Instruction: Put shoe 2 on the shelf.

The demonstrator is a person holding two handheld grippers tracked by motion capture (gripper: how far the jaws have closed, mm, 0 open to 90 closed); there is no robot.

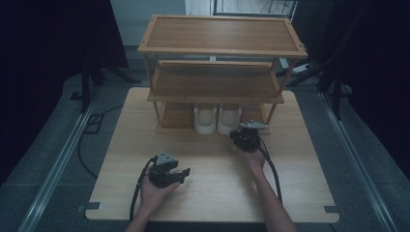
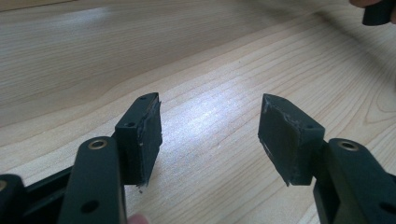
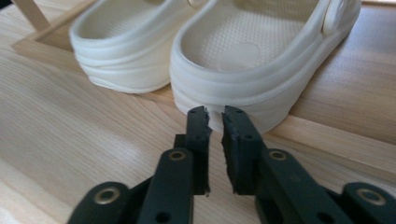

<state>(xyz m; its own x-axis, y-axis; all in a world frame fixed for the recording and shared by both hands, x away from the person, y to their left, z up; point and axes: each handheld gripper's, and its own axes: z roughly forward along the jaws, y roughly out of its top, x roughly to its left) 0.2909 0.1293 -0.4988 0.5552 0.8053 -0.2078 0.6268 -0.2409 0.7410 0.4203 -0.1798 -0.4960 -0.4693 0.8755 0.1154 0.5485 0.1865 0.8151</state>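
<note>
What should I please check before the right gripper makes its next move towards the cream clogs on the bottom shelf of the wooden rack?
1. Right gripper lined up with the heel of the right-hand cream foam clog: ok.
2. Jaws wide enough to take the heel rim: not ok, only a narrow gap.
3. Nothing held in the right gripper: ok.
4. Left-hand cream clog beside it, touching or apart: cannot tell.
5. Left gripper open and away over the pale wooden table: ok.

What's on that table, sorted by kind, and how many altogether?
Cream clogs: 2, side by side on the rack's bottom shelf
Wooden shoe rack: 1
Hand-held grippers: 2
Total: 5
</note>
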